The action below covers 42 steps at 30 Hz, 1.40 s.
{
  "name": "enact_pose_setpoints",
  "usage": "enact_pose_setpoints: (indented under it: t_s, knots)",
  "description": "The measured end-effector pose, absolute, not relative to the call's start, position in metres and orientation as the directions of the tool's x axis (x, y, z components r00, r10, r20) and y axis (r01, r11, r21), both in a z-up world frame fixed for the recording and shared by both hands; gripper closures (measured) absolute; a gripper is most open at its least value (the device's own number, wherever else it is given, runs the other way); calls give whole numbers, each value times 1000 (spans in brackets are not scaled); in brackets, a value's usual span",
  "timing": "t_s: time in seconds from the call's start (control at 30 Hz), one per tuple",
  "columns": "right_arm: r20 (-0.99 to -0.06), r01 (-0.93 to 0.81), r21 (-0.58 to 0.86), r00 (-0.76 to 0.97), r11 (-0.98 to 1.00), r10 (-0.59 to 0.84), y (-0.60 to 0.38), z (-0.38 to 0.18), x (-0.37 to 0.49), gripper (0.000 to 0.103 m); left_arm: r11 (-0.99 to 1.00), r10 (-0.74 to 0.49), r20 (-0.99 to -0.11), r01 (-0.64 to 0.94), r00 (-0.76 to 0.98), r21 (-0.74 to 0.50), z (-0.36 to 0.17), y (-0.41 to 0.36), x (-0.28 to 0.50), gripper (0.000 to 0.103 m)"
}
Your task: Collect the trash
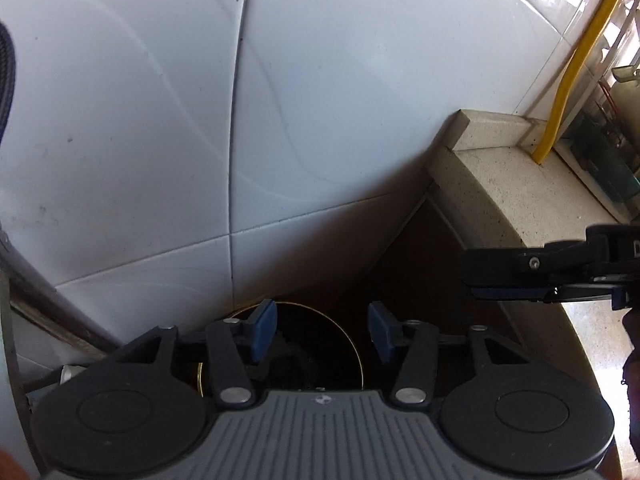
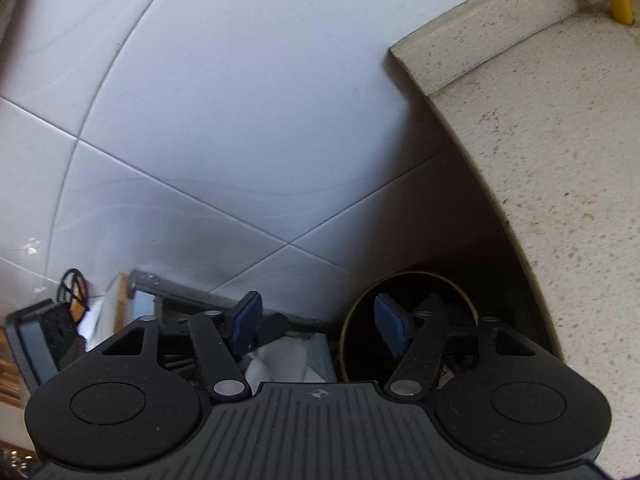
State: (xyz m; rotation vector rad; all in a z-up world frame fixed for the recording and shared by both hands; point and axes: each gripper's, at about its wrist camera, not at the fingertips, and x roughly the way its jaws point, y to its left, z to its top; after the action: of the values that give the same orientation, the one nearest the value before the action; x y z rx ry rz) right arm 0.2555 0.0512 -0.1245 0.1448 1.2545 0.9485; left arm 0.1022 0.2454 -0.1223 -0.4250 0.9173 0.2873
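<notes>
Both the left gripper (image 1: 322,330) and right gripper (image 2: 318,326) were held wide-jawed, empty, above the dark bin (image 2: 404,280) beside the counter (image 2: 560,160).

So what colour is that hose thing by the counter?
Yellow. The hose runs down the wall to the counter, clearest in the left wrist view.

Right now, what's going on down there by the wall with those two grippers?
A person holds two grippers over a round dark bin with a thin gold rim, tucked between the white tiled wall and a speckled stone counter. The left gripper and right gripper are both open and hold nothing. The bin's inside is too dark to make out.
</notes>
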Motion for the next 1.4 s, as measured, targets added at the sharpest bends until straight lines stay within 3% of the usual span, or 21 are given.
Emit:
enact_pose_setpoints:
  t_s: [0.4,0.83,1.03,1.13,1.4]
  knots:
    - [-759,-581,467,124,667,639,37,-108,228,22,903,65,-793,-374,606,-213,-103,229,114,46]
    - [-707,-690,382,209,614,675,-34,-60,178,14,866,225,-756,-482,614,-134,-62,155,57,42]
    - [-695,-656,283,362,699,621,-84,-43,170,13,892,224,-717,-435,660,-121,-43,111,52,40]
    - [-691,-622,275,402,733,600,-106,-44,165,13,898,244,-709,-430,661,-92,-36,90,50,31]
    - [-662,-547,186,544,816,516,-145,-34,140,13,932,196,-712,-353,674,-77,-33,46,60,28]
